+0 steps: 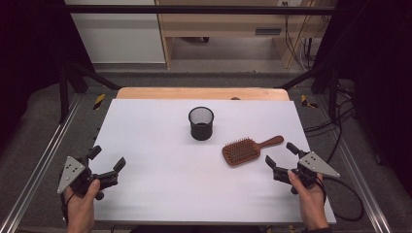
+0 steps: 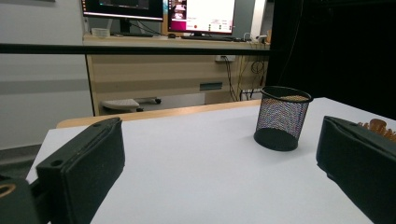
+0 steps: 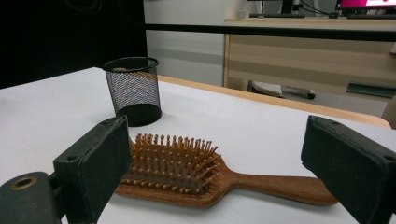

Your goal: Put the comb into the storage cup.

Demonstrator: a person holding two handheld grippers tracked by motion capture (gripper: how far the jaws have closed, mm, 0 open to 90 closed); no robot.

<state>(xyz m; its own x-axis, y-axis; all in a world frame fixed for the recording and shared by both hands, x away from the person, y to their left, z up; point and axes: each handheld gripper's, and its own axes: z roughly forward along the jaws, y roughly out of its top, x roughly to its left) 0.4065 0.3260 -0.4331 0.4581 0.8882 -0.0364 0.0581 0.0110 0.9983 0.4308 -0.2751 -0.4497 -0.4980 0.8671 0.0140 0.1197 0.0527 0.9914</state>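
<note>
High view, upright mesh cup [image 1: 201,123], hairbrush [image 1: 248,149] beside

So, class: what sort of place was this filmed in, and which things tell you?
Probably a lab or office workroom: a white table inside a metal frame, desks with computer monitors behind, and loose cables on the floor.

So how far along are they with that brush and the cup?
Nothing looks done yet. The brush lies bristles up on the table, apart from the empty-looking mesh cup. In hand: the right claw is open and close to the brush without touching it; the left claw is open over bare table. Gripping the brush is still to come, perhaps to put it into the cup.
</note>
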